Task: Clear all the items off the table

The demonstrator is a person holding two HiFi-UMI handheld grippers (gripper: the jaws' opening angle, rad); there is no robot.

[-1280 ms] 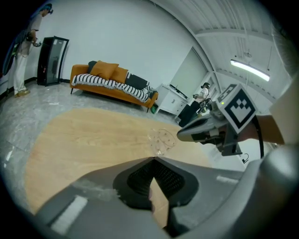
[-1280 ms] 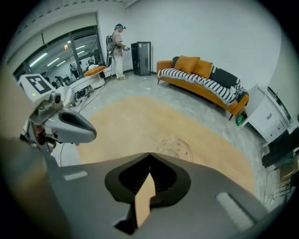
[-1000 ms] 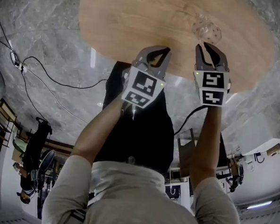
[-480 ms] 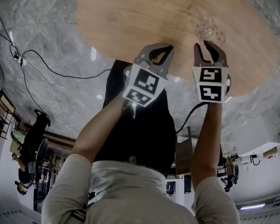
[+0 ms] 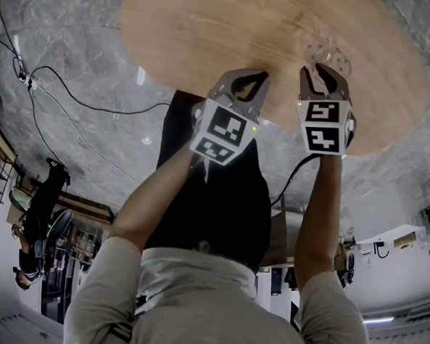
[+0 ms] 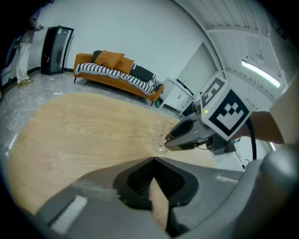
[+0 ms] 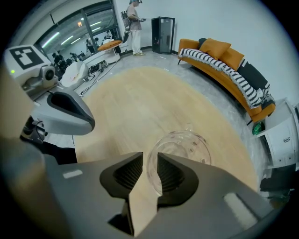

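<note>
The clear glass cup point(image 7: 187, 144) stands on the wooden tabletop point(image 7: 140, 102) near its edge. The right gripper point(image 7: 150, 158) straddles the cup's near wall, jaws slightly apart. The left gripper point(image 6: 154, 159) hovers just beside it – jaws pressed together, empty.

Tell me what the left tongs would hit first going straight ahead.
Probably the clear glass cup, standing on the wooden table just beyond the tips of the shut left tongs; depth is hard to judge.

Person with a grey gripper in each hand.
Pale grey short-sleeved top point(image 5: 193, 297), dark trousers point(image 5: 206, 196); left gripper point(image 5: 251, 79) and right gripper point(image 5: 320, 71) each carry a white cube with black square markers; a black cable point(image 5: 291, 181) trails from the right one.
</note>
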